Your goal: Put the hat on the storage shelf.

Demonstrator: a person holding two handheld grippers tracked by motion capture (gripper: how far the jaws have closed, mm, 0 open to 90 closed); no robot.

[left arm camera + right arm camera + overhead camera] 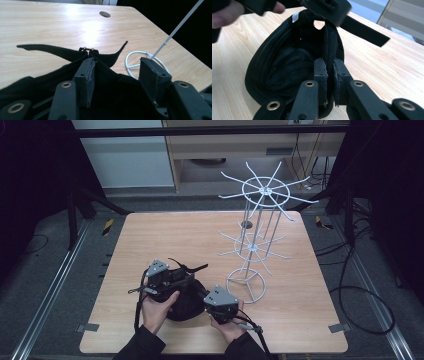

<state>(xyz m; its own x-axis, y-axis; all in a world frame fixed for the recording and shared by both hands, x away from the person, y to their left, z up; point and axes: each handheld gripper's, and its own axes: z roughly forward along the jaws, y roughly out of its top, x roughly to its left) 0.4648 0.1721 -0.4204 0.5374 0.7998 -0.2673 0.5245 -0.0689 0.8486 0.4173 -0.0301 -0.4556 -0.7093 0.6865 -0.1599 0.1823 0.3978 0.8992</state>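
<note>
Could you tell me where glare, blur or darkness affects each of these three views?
High view: dim, black surroundings, evenly lit table. Left gripper view: bright glare on the tabletop beyond the black cap; near fingers soft. Right gripper view: the hand at top left is blurred; the cap's interior is too dark for detail.

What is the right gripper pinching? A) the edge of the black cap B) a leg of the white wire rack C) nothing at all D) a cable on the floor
A: in the right gripper view, the right gripper has its jaws squeezed on the thin edge of the black cap, which sits on the table.
</note>
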